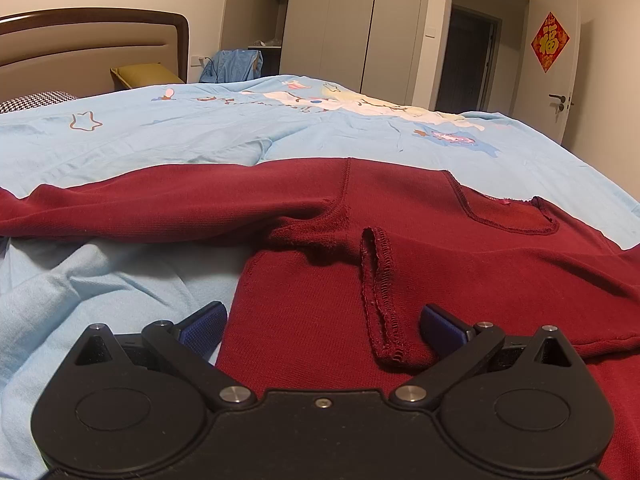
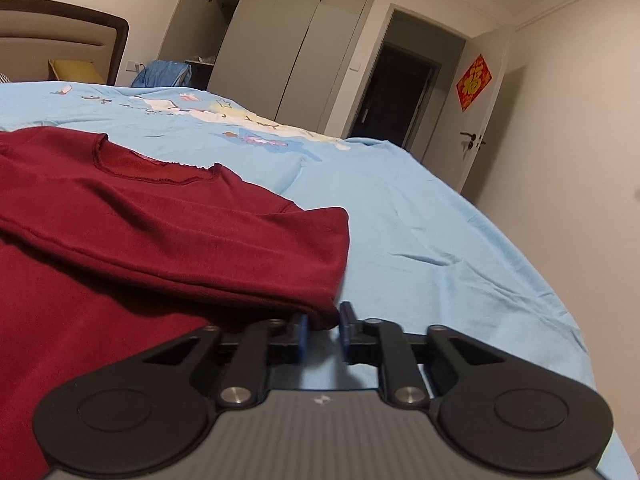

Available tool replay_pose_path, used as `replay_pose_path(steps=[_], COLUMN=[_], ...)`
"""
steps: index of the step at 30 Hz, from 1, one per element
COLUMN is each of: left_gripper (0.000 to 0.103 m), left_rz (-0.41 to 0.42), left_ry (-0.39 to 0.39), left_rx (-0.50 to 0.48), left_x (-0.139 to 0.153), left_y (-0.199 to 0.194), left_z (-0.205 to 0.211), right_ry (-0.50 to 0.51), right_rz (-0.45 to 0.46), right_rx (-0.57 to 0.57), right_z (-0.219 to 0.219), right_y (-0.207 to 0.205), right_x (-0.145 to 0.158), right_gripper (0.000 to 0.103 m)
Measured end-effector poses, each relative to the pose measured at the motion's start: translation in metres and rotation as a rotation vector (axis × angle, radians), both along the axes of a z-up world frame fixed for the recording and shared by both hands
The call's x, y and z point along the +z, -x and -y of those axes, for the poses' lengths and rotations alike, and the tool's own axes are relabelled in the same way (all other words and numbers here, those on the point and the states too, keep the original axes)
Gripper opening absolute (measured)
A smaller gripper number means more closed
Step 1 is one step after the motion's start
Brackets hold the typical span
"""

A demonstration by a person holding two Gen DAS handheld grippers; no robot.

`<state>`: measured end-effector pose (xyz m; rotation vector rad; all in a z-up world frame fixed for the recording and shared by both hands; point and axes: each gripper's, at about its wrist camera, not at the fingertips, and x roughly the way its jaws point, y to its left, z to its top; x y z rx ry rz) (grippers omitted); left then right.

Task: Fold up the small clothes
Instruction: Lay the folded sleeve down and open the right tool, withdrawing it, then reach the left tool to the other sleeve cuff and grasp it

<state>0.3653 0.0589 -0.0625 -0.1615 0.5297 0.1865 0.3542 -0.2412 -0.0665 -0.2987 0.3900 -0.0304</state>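
Left wrist view: the left gripper (image 1: 322,322) hangs low over a dark red shirt (image 1: 460,272), its blue-padded fingers (image 1: 202,326) spread wide around a raised seam fold. The right gripper (image 2: 323,334) has narrow fingers, a sleeve end (image 2: 320,308) between them; contact is unclear. Beyond, the shirt lies on a bed's light blue cover (image 2: 420,240), then a grey wardrobe (image 1: 332,20).

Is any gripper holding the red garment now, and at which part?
Left gripper is open, holding nothing. Right gripper has the red garment's folded sleeve corner between its pads; whether it clamps is unclear.
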Motion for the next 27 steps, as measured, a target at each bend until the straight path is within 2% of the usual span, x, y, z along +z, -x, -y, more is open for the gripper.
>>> replay_pose_path(steps=[3, 6, 17, 20, 22, 24, 27], left_gripper=[0.103, 0.103, 0.103, 0.103, 0.103, 0.103, 0.103], left_rz=[0.000, 0.000, 0.001, 0.001, 0.001, 0.001, 0.001], left_ry=[0.000, 0.000, 0.001, 0.001, 0.001, 0.001, 0.002], left_rx=[0.000, 0.000, 0.000, 0.000, 0.000, 0.000, 0.000], left_x=[0.000, 0.000, 0.000, 0.000, 0.000, 0.000, 0.000], left_y=[0.000, 0.000, 0.001, 0.001, 0.001, 0.001, 0.001], left_z=[0.000, 0.000, 0.000, 0.000, 0.000, 0.000, 0.000], right_ry=[-0.041, -0.100, -0.079, -0.078, -0.079, -0.079, -0.107], right_rz=[0.006, -0.029, -0.041, -0.046, -0.045, -0.039, -0.021], right_rx=[-0.036, -0.060, -0.065, -0.067, -0.065, -0.070, -0.053], right_z=[0.007, 0.015, 0.011, 0.011, 0.010, 0.010, 0.013], right_y=[0.002, -0.002, -0.003, -0.005, -0.005, -0.003, 0.007], right_x=[0.001, -0.002, -0.005, -0.006, -0.006, -0.004, 0.003], right_gripper=[0.011, 0.010, 0.010, 0.014, 0.020, 0.045, 0.070])
